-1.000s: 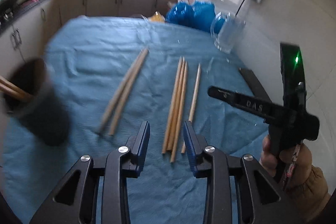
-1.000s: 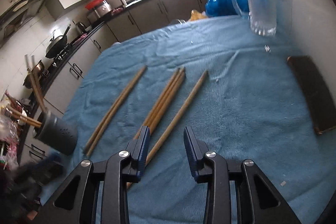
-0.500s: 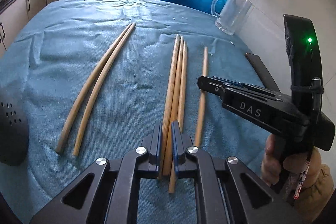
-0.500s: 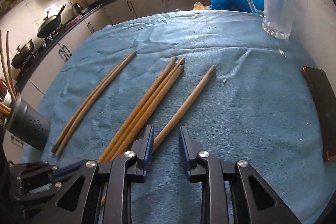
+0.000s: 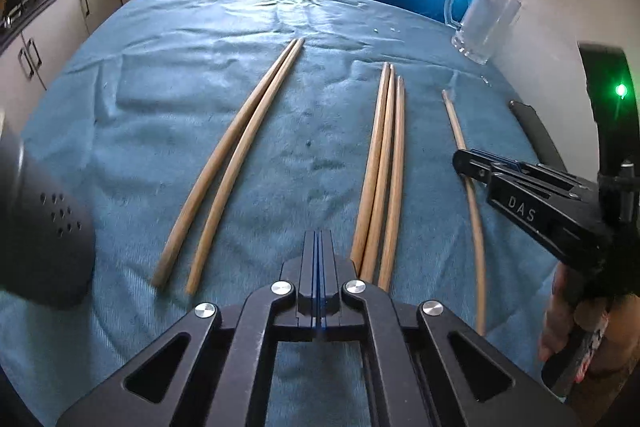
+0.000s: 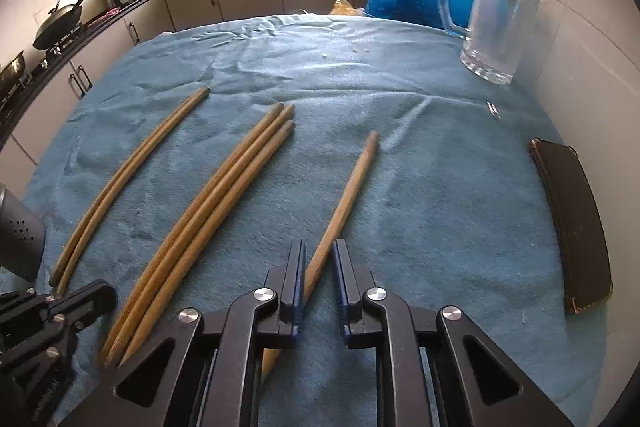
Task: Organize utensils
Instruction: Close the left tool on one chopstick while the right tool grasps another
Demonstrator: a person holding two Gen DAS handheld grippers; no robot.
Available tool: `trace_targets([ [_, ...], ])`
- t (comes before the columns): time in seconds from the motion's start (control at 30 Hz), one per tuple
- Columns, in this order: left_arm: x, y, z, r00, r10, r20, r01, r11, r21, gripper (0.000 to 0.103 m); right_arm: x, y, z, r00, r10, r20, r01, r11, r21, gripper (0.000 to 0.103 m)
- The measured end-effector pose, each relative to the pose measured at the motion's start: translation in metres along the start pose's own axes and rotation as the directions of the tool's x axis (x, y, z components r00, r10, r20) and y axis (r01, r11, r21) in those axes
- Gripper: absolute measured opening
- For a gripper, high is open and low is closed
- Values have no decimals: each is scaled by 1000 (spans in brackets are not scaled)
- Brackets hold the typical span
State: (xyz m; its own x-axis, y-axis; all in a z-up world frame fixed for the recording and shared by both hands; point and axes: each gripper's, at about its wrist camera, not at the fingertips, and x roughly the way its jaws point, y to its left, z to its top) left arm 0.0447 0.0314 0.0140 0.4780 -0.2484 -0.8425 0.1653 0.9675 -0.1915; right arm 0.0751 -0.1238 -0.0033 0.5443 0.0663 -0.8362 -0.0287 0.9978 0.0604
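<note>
Six chopsticks lie on the blue cloth (image 5: 192, 75) on the desk: a pair (image 5: 236, 155), a bunch of three (image 5: 384, 163) and a single stick (image 6: 344, 203). They look light, thin, stiff and smooth, so they may roll or slip. The left gripper (image 5: 319, 251) has just squeezed fully together on nothing, just beside the three. The right gripper (image 6: 319, 267) has just been closing, with the single stick between its jaws near the thick end, a good place to pinch. The holder (image 5: 36, 227) stands at the left.
</note>
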Motion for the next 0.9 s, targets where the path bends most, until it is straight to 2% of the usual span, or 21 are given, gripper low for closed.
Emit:
trace_targets([
  [0.17,-17,0,-13,995,-94,27,94,996,1,0,-10,-12,-16,1000,-5,-11,5,1000,21,11],
  [0.33,-32,-6,-13,992,-67,105,64,997,38,2,-30,-33,-47,998,-65,2,65,998,3,11],
  [0.47,-26,-10,-7,991,-109,80,106,993,41,6,-42,-59,-65,998,-59,17,58,996,65,11],
  [0.53,-18,-23,-6,994,-87,59,81,993,86,6,-45,-63,-69,999,-45,28,42,996,81,11],
  [0.63,-1,-36,-6,998,-63,16,61,989,132,5,-45,-58,-71,997,-74,38,72,995,62,11],
  [0.67,-1,-38,-5,998,-29,47,22,989,144,5,-46,-54,-72,995,-91,43,89,995,49,11],
  [0.7,2,-39,-2,999,5,43,-11,989,145,0,-46,-52,-73,994,-101,48,99,994,43,11],
  [0.8,5,-23,6,998,17,54,-21,997,71,0,-48,-53,-76,993,-95,64,92,994,52,11],
  [0.87,10,-15,8,999,42,28,-43,997,56,0,-49,-57,-76,995,-79,69,74,995,64,11],
  [0.9,9,-15,8,999,31,41,-34,998,61,0,-49,-58,-77,995,-73,73,69,995,68,11],
])
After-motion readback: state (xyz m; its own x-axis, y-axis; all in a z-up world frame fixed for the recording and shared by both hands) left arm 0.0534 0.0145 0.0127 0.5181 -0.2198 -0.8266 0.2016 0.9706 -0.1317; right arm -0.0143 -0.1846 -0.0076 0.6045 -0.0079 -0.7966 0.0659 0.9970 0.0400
